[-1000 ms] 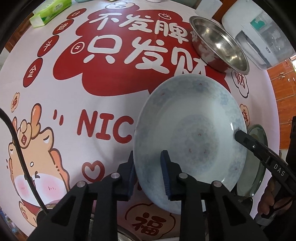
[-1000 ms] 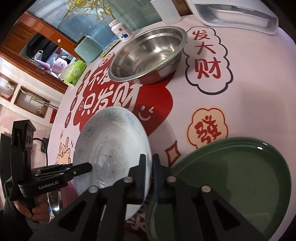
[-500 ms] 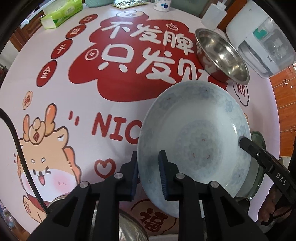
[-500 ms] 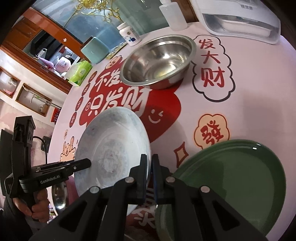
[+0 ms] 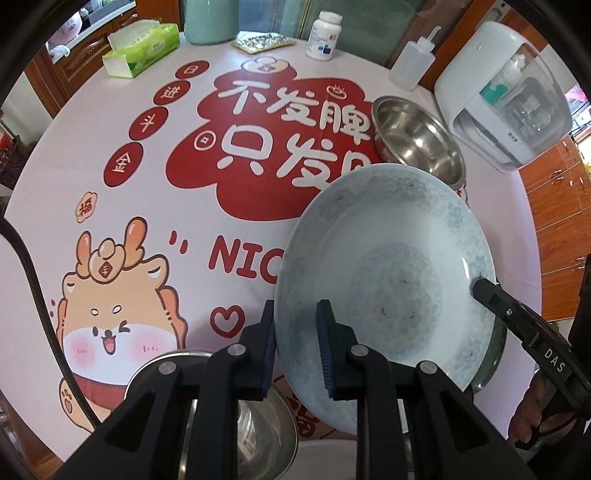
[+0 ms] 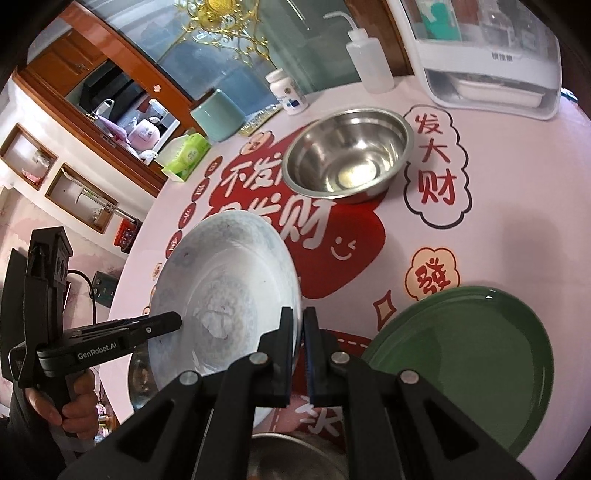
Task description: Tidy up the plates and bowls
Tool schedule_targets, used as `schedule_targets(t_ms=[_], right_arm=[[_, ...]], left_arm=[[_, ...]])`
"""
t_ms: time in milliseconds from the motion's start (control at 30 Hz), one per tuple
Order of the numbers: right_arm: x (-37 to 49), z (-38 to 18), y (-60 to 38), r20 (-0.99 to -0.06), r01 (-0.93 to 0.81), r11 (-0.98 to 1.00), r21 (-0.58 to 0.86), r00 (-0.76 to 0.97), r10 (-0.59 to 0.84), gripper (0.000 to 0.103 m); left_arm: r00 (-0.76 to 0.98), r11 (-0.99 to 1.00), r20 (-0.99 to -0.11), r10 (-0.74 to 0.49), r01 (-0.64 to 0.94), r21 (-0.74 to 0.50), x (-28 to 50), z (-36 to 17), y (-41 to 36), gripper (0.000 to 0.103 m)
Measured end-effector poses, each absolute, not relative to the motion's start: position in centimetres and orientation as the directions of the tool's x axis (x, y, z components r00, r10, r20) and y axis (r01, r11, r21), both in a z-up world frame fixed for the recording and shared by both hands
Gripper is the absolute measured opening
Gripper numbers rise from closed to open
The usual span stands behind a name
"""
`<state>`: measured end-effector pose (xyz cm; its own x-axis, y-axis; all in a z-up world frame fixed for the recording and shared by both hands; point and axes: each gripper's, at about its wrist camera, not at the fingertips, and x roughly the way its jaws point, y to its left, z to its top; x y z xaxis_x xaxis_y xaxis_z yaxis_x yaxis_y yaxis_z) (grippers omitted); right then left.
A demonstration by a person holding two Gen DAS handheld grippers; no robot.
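A pale blue patterned plate [image 5: 388,280] hangs tilted above the round table, held from both sides. My left gripper [image 5: 295,314] is shut on its near-left rim, one pad above and one below. My right gripper [image 6: 298,317] is shut on the opposite rim of the same plate [image 6: 221,288]. A green plate [image 6: 461,362] lies on the table to the right, partly under the lifted plate. One steel bowl [image 5: 417,144] stands farther back on the red print. A second steel bowl [image 5: 207,391] sits below my left gripper at the table's near edge.
The round table [image 5: 110,206] has a printed cloth. Along its far side stand a green tissue pack [image 5: 142,48], a teal canister [image 5: 210,18], a white pill bottle [image 5: 325,35], a squeeze bottle [image 5: 412,66] and a white appliance [image 5: 502,99]. A person's hand [image 6: 74,410] grips the left handle.
Both grippers have risen with the pale plate clamped between them, so the table and the steel bowl look farther off. The grips have not changed.
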<state>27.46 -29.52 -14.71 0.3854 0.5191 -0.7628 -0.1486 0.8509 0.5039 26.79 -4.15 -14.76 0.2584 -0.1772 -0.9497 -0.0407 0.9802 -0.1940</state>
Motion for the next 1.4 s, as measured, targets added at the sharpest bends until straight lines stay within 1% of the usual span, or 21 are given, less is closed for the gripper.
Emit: schedule_targets(t_ms=[700, 1033, 1400], right_arm=[[20.9, -9.7, -28.8, -0.734, -0.183, 0.855, 0.485, 0.447, 0.512, 0.005], [16.6, -8.6, -27.3, -0.737, -0.197, 0.86, 0.47, 0.449, 0.506, 0.005], [10.9, -8.5, -25.5, -0.748, -0.153, 0.867, 0.475, 0.45, 0.489, 0.005]], left_arm=[[0.356, 0.972, -0.909, -0.218, 0.002, -0.233, 19.2, -8.8, -2.7, 0.019], [0.369, 0.971, -0.902, -0.225, 0.007, -0.24, 14.4, -7.7, -1.1, 0.019], [0.355, 0.97, -0.904, -0.238, 0.045, -0.238, 9.5, -7.1, 0.8, 0.019]])
